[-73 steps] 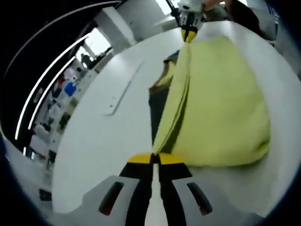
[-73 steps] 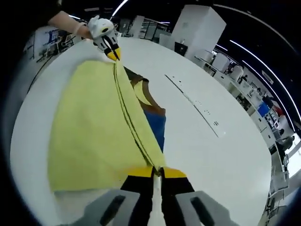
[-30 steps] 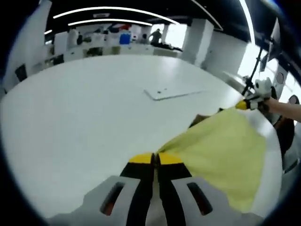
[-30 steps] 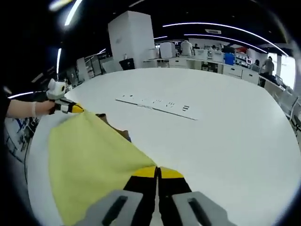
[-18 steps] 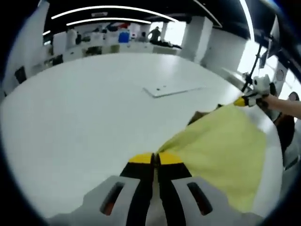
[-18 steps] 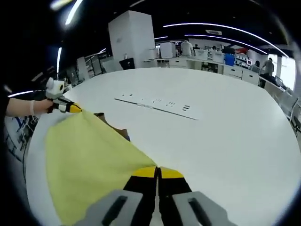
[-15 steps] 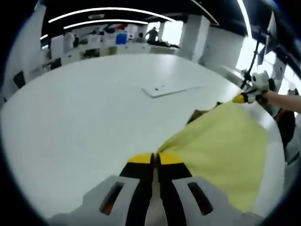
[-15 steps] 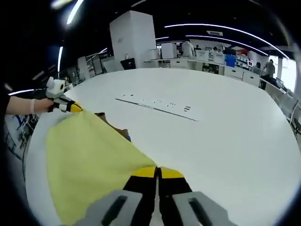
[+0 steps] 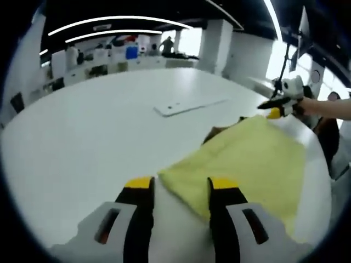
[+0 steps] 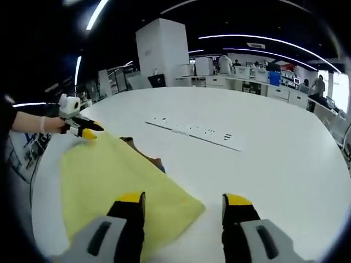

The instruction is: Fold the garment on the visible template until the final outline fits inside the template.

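- left gripper view: my left gripper (image 9: 179,186) has its jaws spread wide, gripping nothing. the near corner of the yellow garment (image 9: 247,164) lies flat on the white table (image 9: 93,126) between the two yellow-tipped fingers (image 9: 139,183), apart from both as far as i can tell.
- from that corner the garment spreads away along the table's right-hand edge in this view, toward my right gripper (image 9: 272,111), seen from outside at the cloth's far corner.
- a darker brown bit of fabric (image 9: 215,132) peeks from under the garment's far edge. i cannot tell what it belongs to.
- right gripper view: my right gripper (image 10: 185,200) also stands parted, empty. the garment's (image 10: 109,175) corner lies in the gap between the jaws, closer to the left finger (image 10: 129,199), which overlaps the cloth's edge; the right finger is well apart from it.
- my left gripper (image 10: 90,131) sits at the opposite corner, held by a hand (image 10: 52,124), jaws apart.
- beyond the garment a thin strip with dark marks (image 10: 192,131) lies on the table (image 10: 285,153).
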